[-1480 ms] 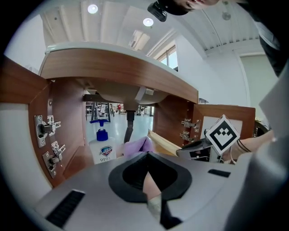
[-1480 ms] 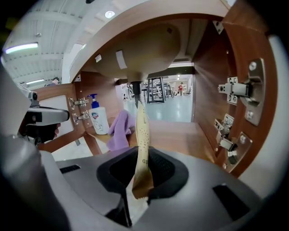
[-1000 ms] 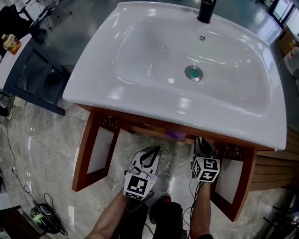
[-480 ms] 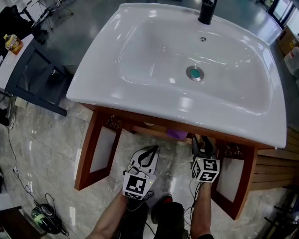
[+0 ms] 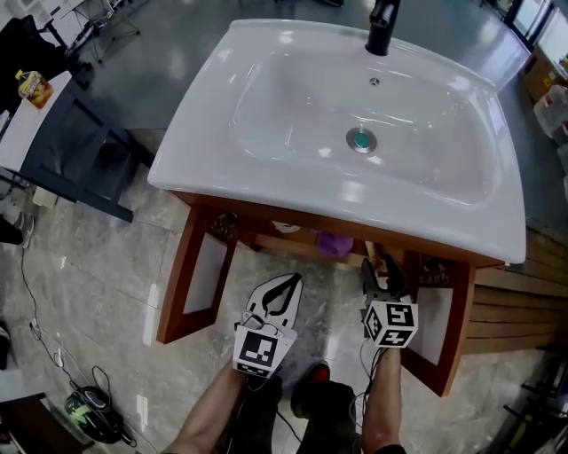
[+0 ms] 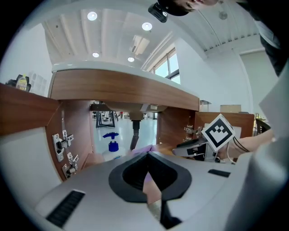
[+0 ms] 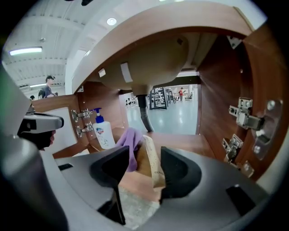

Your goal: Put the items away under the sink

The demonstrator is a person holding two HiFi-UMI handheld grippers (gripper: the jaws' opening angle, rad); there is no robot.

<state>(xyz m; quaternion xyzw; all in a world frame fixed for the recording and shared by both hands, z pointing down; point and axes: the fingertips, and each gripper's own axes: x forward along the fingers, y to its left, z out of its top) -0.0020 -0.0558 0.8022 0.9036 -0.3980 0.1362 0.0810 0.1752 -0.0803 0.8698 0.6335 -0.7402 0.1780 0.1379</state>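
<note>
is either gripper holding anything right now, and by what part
Nothing is held. The right hand-held gripper has just been opening its jaws, with the tan packet unclamped between them; the left hand-held gripper is shut on nothing.

A white sink (image 5: pixel 293 133) fills the upper half of the frame, with a black tap (image 5: pixel 383 27) at the top edge and a teal drain (image 5: pixel 360 139) near the middle. Below it the wooden cabinet (image 5: pixel 266 241) has its left door (image 5: pixel 191 275) and right door (image 5: pixel 437 332) open. A purple item (image 5: pixel 335 241) shows just under the sink's front edge. At lower centre, over the marble floor (image 5: pixel 89 293), the left gripper (image 5: pixel 286 285) has its jaws together. To its right, the right gripper (image 5: pixel 380 266) points into the cabinet. Its jaws have just been opening; what lies between them cannot be told from here.
</note>
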